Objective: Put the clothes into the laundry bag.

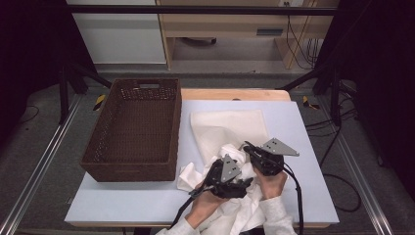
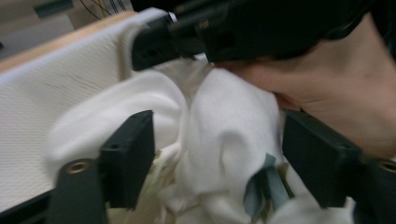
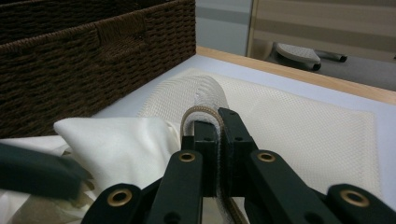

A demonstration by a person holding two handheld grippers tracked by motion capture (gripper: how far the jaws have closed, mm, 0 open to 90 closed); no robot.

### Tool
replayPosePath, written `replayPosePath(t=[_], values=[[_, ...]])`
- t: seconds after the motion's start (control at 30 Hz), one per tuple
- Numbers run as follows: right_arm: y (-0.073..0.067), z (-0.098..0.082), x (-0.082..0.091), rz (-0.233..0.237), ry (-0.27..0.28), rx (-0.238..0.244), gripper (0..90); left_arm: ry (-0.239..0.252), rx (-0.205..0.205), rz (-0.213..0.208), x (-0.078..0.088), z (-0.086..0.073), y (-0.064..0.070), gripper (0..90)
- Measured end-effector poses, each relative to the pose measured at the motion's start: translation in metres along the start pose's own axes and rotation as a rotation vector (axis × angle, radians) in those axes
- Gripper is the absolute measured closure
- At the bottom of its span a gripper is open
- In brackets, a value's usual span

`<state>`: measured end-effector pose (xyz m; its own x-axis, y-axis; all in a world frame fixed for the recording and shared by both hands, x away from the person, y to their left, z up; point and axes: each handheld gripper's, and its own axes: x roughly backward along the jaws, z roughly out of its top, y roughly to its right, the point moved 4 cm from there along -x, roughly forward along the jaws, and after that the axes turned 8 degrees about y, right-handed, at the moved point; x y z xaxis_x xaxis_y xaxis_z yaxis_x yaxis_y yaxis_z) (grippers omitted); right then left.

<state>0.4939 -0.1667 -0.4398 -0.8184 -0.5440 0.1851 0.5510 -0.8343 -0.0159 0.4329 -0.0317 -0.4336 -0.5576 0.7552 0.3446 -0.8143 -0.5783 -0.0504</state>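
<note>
Right now the work turns on where the crumpled white cloth garment (image 1: 230, 161) sits against the mouth of the cream mesh laundry bag (image 1: 230, 128): in the high view the garment bunches at lower centre of the frame, at the near edge of the bag, whose long axis runs up the frame, away from the person. Both grippers crowd that edge — the left gripper (image 1: 234, 185) just below the bunch, the right gripper (image 1: 252, 152) just right of it.

The right gripper view shows what the high view cannot: its 2 jaws are pressed together on the bag's banded rim (image 3: 205, 114), lifting it into an arch, with the dark brown woven basket (image 3: 93, 60) at upper left. The left gripper view adds the other half — the left gripper (image 2: 219, 154) stands wide apart, its jaws straddling a fold of the garment (image 2: 229, 126) without yet pinching it. My guess is that the cloth goes forward under the lifted rim.
</note>
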Motion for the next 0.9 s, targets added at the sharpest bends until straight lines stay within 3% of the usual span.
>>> replayPosePath(t=[0.1, 0.17, 0.2, 0.23, 0.27, 0.3, 0.4, 0.43, 0.5, 0.53, 0.57, 0.6, 0.67, 0.8, 0.9], values=[[0.002, -0.001, 0.000, -0.001, 0.000, -0.003, 86.8, 0.050, -0.007, 0.011, 0.025, 0.012, -0.005, 20.2], [0.002, -0.001, 0.000, -0.001, 0.002, -0.007, 86.8, 0.082, -0.022, 0.068, 0.036, 0.017, -0.017, 21.1], [0.001, 0.000, 0.000, -0.001, 0.000, -0.008, 86.8, 0.068, -0.013, 0.128, 0.035, 0.014, -0.036, 23.2], [0.001, 0.000, 0.000, -0.001, 0.000, -0.008, 86.8, 0.068, -0.013, 0.128, 0.035, 0.014, -0.036, 23.6], [0.001, 0.000, 0.000, 0.001, 0.001, -0.004, 86.7, -0.008, 0.041, 0.125, 0.023, 0.003, -0.055, 24.9], [0.001, 0.000, 0.000, 0.001, 0.001, -0.004, 86.7, -0.008, 0.041, 0.125, 0.023, 0.003, -0.055, 27.7], [0.000, 0.000, 0.000, 0.003, 0.001, -0.006, 86.8, -0.106, 0.143, 0.045, -0.001, -0.019, -0.070, 31.7], [0.001, 0.000, 0.000, 0.004, 0.000, -0.009, 86.8, -0.119, 0.152, 0.043, -0.007, -0.024, -0.072, 32.3], [0.000, 0.000, 0.000, 0.006, -0.001, -0.007, 86.8, -0.119, 0.165, 0.037, -0.013, -0.030, -0.074, 37.8], [0.000, 0.000, 0.000, 0.006, -0.005, -0.005, 86.8, -0.117, 0.173, 0.034, -0.015, -0.033, -0.074, 49.8], [0.000, 0.000, 0.000, 0.006, -0.005, -0.005, 86.8, -0.116, 0.174, 0.028, -0.015, -0.034, -0.074, 49.8], [0.000, 0.000, -0.001, 0.006, -0.002, -0.004, 86.8, -0.105, 0.156, 0.027, -0.013, -0.035, -0.072, 66.5], [0.001, 0.000, -0.001, 0.006, -0.001, -0.005, 86.8, -0.087, 0.139, 0.037, -0.010, -0.035, -0.069, 77.9], [0.000, 0.001, 0.000, 0.010, 0.005, -0.015, 86.8, -0.012, 0.125, 0.022, 0.002, -0.028, -0.056, 81.6], [0.000, 0.001, 0.000, 0.012, 0.007, -0.018, 86.8, 0.025, 0.078, -0.011, 0.007, -0.020, -0.038, 81.9]])
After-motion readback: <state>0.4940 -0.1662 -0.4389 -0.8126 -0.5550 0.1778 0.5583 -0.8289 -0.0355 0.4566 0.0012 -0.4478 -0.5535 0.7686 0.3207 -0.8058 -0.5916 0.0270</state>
